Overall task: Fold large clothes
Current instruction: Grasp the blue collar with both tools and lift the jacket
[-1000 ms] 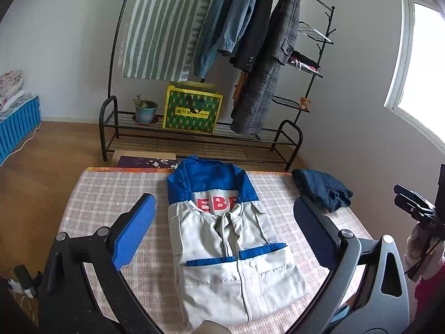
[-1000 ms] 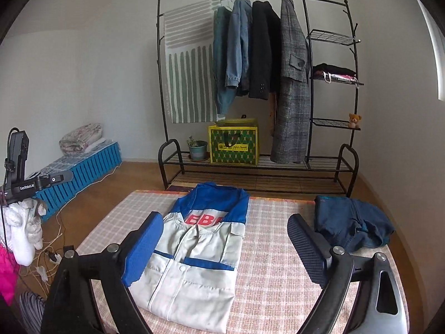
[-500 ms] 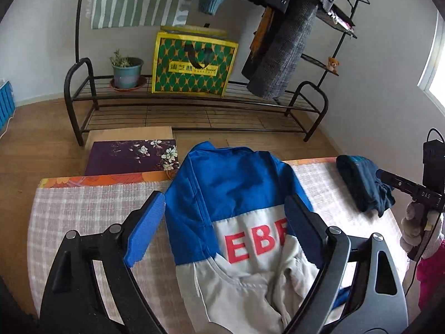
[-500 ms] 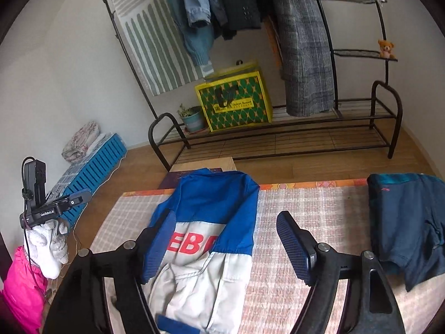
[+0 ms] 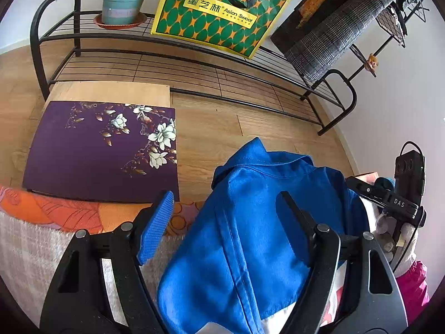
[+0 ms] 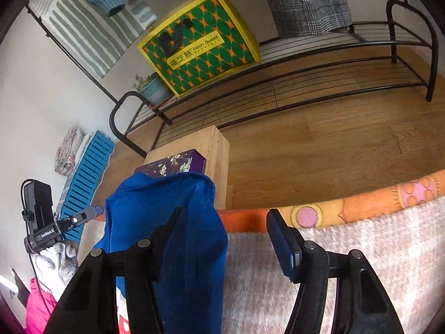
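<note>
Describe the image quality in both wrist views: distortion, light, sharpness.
Left wrist view: strong fisheye bend curves the black rack, with dark vignette corners; even daylight, and the blue jacket looks crisp. Right wrist view: the same bowing and a tilted horizon; the blanket and the jacket look soft, and the wall on the left is dimmer.

The blue jacket (image 5: 250, 236) runs off the bottom edge of both wrist views, so its lower part is unseen. In the left view the right finger of the left hand-held gripper (image 5: 222, 222) is partly sunk in blue cloth. The grey plaid coat (image 6: 303, 0) is cut off by the top edge.
</note>
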`<state>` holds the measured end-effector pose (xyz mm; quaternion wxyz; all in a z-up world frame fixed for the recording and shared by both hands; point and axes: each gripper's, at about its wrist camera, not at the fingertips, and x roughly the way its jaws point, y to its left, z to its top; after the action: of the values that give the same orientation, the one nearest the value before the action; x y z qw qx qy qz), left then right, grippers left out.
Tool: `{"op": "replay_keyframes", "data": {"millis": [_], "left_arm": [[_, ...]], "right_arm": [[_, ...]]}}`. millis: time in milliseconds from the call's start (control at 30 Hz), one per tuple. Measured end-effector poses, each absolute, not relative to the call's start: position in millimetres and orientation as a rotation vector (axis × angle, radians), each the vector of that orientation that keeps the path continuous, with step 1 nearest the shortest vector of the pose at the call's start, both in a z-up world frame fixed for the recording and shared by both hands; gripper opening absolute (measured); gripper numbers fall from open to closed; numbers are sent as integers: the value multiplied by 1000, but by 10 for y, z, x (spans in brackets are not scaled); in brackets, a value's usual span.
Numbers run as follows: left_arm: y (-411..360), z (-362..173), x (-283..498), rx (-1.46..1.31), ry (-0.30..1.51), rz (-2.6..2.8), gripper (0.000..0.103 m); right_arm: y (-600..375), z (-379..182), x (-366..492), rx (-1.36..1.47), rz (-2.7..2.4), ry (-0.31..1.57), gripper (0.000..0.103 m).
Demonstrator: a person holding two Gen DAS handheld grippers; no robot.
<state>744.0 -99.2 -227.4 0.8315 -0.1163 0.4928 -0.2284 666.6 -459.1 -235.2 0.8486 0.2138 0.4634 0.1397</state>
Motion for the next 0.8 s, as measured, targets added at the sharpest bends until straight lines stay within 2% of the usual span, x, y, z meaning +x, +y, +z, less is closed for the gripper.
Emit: {"op": "replay_keyframes", "data": {"millis": [100, 133, 167, 200, 267, 467, 800], "left_arm": [[-1129, -2337, 7482, -227, 1059, -517, 76], [-1175, -2351, 7478, -202, 1059, -529, 54], [-1226, -2368, 7480, -162, 1069, -519, 33], [-1256, -2375, 7477, -139, 1068, -504, 31], [-1293, -2331, 7453, -145, 1047, -509, 15], [-1229, -2009, 7228, -169, 945, -513, 5], [-1009, -1159, 6285, -149, 814, -539, 4]], "right_arm": [[-4405, -2394, 6779, 409, 353, 990, 44], [-4341, -2398, 6798, 391, 374, 998, 31], [-4277, -2387, 6800, 362, 386, 1000, 25], [-4220, -2363, 6792, 322, 383, 996, 16], [-4147, -2292, 6762, 257, 363, 969, 7], [-4092, -1970, 6521, 220, 332, 865, 1], [-3923, -1126, 5762, 163, 352, 752, 0]]}}
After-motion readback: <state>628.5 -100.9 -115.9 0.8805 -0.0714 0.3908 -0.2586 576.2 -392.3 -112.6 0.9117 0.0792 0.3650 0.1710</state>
